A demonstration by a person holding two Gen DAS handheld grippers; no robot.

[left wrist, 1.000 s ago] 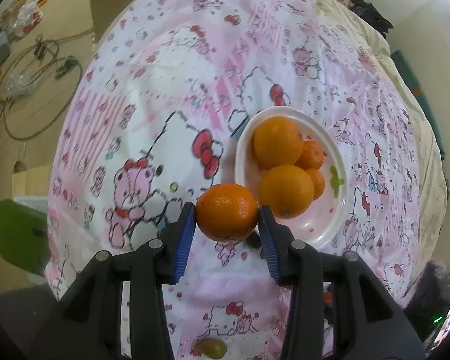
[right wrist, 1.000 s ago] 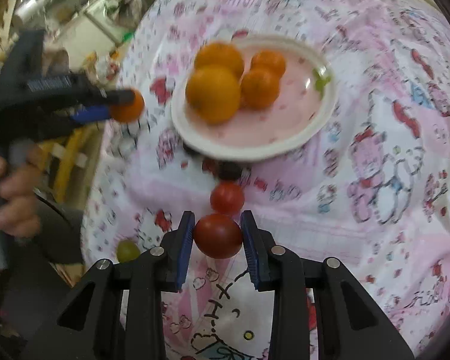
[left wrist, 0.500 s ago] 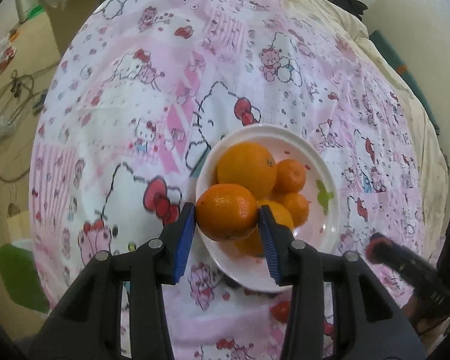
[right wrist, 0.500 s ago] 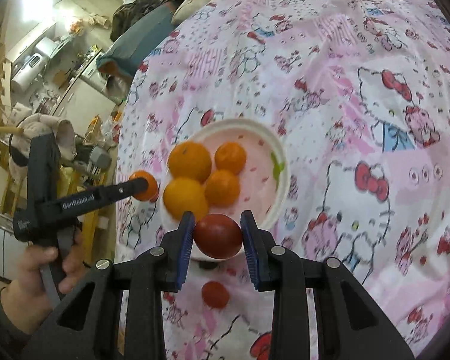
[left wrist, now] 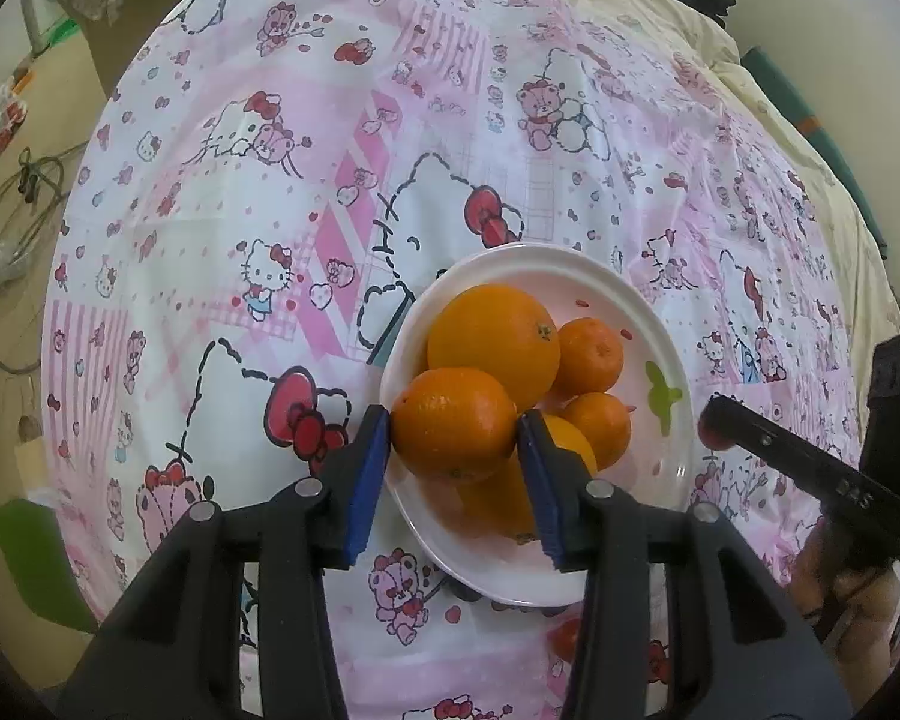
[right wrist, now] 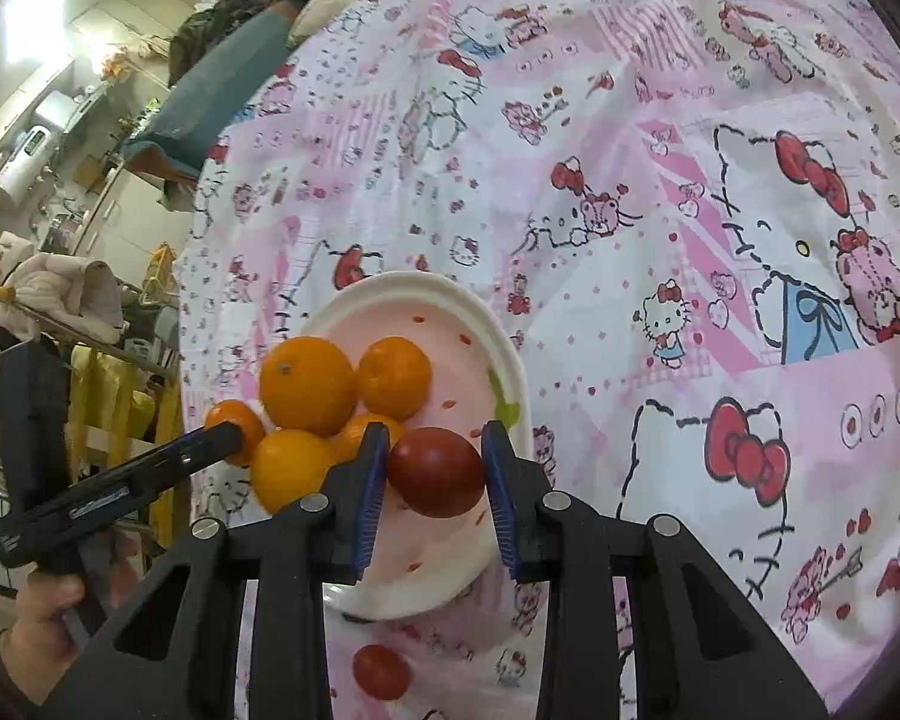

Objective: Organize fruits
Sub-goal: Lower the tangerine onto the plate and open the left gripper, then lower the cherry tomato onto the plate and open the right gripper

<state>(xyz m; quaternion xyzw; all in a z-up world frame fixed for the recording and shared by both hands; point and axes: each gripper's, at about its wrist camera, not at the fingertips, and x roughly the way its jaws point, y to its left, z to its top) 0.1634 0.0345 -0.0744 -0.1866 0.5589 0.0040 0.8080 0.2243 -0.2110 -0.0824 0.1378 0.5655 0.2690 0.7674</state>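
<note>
A white plate [left wrist: 510,255] on the pink cartoon-print sheet holds several oranges, the biggest [left wrist: 492,342] at its far left. My left gripper [left wrist: 453,420] is shut on an orange mandarin [left wrist: 453,438], held above the plate's near left rim. In the right wrist view my right gripper [right wrist: 435,438] is shut on a dark red tomato [right wrist: 435,474] above the near part of the plate [right wrist: 390,285]. The left gripper [right wrist: 234,429] shows there at the plate's left side with its mandarin [right wrist: 234,417]. The right gripper [left wrist: 711,420] reaches in from the right in the left wrist view.
A second red tomato [right wrist: 381,672] lies loose on the sheet just in front of the plate. The bed's left edge drops to a floor with cables [left wrist: 24,192]. A person's hand [right wrist: 48,618] grips the left tool's handle. A cream blanket [left wrist: 750,78] lies at the far end.
Both grippers moved in over the plate: the left carried its mandarin from the sheet beside the plate to its rim, the right brought the tomato from in front of the plate to above it.
</note>
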